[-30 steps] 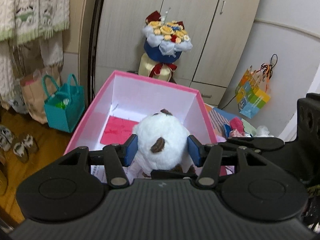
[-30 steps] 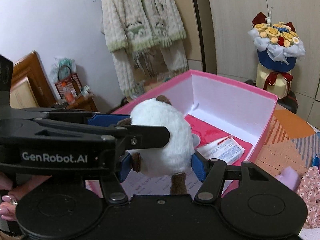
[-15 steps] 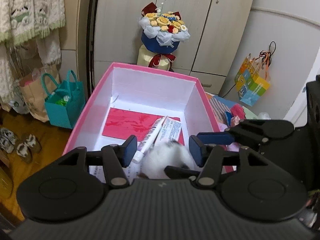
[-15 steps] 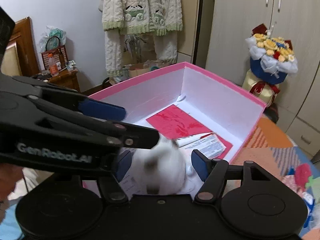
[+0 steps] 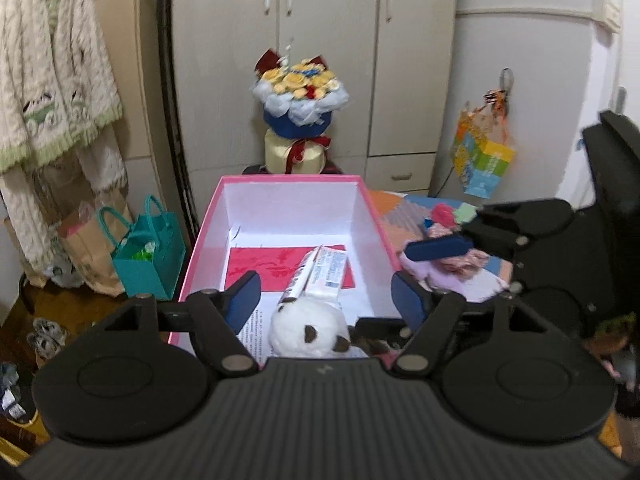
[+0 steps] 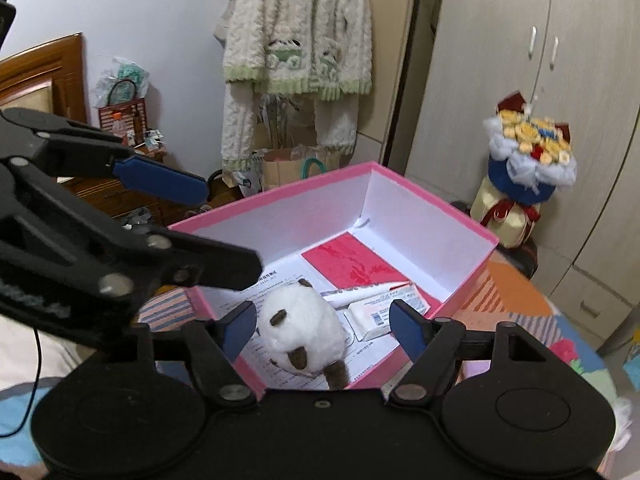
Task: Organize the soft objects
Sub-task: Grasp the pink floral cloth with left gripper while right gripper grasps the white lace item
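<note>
Left wrist view: left gripper [image 5: 326,294] fingers apart above the white plush toy [image 5: 307,331], which lies inside the pink box [image 5: 370,204] on printed paper. Right wrist view: right gripper [image 6: 323,327] fingers apart, flanking the toy without touching; carton [image 6: 386,312] print illegible.

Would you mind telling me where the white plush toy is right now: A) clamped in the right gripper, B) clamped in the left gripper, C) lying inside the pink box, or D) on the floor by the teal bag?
C: the white plush toy lies on papers inside the pink box, both grippers open.
</note>
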Motion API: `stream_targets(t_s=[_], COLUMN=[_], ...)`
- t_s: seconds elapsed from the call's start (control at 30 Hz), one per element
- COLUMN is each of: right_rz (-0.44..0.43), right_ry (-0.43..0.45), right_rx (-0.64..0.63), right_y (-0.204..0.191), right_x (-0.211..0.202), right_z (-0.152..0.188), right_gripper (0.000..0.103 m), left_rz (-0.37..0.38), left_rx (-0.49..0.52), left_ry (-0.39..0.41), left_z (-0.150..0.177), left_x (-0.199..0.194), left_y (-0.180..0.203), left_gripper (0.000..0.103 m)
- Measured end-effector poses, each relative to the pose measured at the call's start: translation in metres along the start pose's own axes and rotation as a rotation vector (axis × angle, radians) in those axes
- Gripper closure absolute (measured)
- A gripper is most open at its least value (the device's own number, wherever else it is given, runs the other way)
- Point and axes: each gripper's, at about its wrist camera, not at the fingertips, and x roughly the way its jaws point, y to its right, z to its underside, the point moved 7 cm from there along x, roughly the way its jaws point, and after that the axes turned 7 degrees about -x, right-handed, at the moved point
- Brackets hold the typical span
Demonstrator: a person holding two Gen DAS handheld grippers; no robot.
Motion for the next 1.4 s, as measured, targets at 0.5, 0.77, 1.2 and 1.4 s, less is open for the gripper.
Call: stream_targets(t_s=[0.5, 0.77, 1.2, 1.4], right_rz=[0.045, 0.083, 0.080, 0.077], right_ry=[0.094, 0.123, 0.095, 0.077], right_rx=[-0.028, 0.106, 0.338, 0.416], right_y=[0.016, 0.056, 0.134, 0.160], right_x=[-0.087, -0.118, -0.087, -0.055], right_z=[0.034, 0.101, 0.176, 0.199], right_gripper=[0.014, 0.014, 0.014, 0.014], left_rz=[0.094, 0.162, 0.258, 0.238], left_rx=[0.140, 0.179, 0.145, 0.105], left_ry=[0.064, 0.032, -0.076, -0.080], left_z=[0.003, 0.014, 0.029, 0.028], left_x=[-0.060, -0.038, 0.059, 0.114], left_y=[0.067, 0.113, 0.175, 0.186], left_gripper=[0.016, 0.011, 0.011, 0.011])
